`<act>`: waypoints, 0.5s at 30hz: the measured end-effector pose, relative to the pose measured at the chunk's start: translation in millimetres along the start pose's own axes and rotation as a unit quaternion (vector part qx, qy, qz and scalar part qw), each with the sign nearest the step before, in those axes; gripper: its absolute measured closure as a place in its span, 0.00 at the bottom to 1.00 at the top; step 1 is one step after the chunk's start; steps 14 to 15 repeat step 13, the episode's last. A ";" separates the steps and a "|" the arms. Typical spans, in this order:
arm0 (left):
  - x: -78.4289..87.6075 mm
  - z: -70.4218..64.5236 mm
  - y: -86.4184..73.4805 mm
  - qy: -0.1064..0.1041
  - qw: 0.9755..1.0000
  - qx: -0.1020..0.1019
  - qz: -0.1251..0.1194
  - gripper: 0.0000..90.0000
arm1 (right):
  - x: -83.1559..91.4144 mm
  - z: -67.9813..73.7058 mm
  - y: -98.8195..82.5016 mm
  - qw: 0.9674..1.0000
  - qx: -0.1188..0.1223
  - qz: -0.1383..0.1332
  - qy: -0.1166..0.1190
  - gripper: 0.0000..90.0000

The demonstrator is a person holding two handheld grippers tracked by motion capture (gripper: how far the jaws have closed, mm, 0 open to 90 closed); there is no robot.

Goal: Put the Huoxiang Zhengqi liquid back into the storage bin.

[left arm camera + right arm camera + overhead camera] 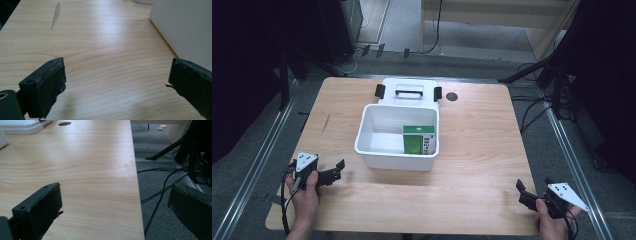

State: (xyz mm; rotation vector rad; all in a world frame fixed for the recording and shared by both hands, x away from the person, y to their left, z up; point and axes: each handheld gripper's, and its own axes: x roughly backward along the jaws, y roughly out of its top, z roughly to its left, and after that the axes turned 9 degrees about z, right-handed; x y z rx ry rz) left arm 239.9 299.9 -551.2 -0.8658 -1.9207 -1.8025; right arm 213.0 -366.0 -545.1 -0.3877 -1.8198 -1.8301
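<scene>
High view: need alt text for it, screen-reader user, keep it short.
An open white plastic bin sits mid-table on a light wooden table, holding a green and white carton at its right side, with its white handled lid lying just behind it. A person's hands hold two black grippers near the front corners, left gripper and right gripper, both open and empty.

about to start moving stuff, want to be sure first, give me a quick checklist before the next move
1. Left hand-held gripper open and empty: ok.
2. Right hand-held gripper open and empty: ok.
3. White bin open on top: ok.
4. Green box lies inside the bin, at its right side: ok.
5. Lid off, lying behind the bin: ok.
6. Whether the lid touches the bin: cannot tell.
</scene>
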 end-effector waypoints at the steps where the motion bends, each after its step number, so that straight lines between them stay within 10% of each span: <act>1: 0.1 0.1 0.0 0.000 1.000 0.000 0.000 0.02 | -0.5 0.0 0.2 1.000 0.000 0.001 0.001 0.00; 15: -0.3 -0.4 0.2 0.001 1.000 -0.004 0.003 0.02 | -1.6 1.7 0.6 1.000 0.016 0.009 0.008 0.00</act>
